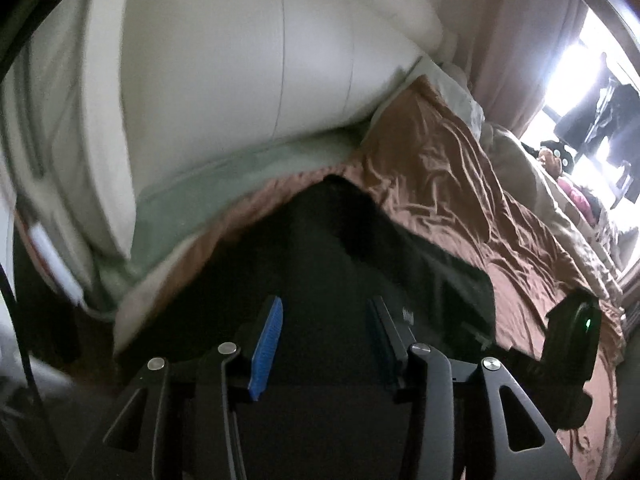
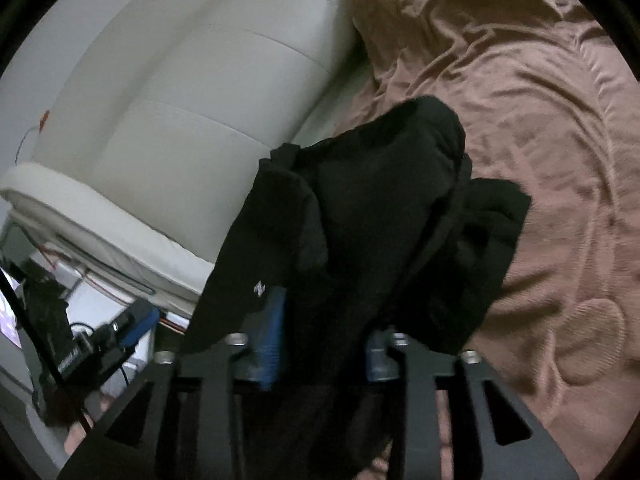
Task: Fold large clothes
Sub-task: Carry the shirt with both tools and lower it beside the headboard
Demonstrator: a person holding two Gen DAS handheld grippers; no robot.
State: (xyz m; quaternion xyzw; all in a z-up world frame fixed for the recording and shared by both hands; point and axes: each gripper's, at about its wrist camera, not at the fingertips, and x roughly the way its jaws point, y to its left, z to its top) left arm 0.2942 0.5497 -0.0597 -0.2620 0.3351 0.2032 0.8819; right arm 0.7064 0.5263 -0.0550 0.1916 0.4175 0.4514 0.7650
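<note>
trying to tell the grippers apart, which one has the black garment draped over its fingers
The right gripper: the black garment hangs over it. The left gripper has bare fingers above the cloth.

Both tongs angled downward, jaws parted.
Left tongs point(image 1: 326, 344): blue pads apart, nothing pinched between them. Right tongs point(image 2: 324, 344): jaws spread; dark cloth lies between and over them, pad contact cannot be told.

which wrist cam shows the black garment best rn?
Right wrist: the black garment fills mid-frame, bunched and draped over the gripper fingers, a small white mark visible. Left wrist shows the same garment only as a dark, blurred flat patch on the brown bedspread.
</note>
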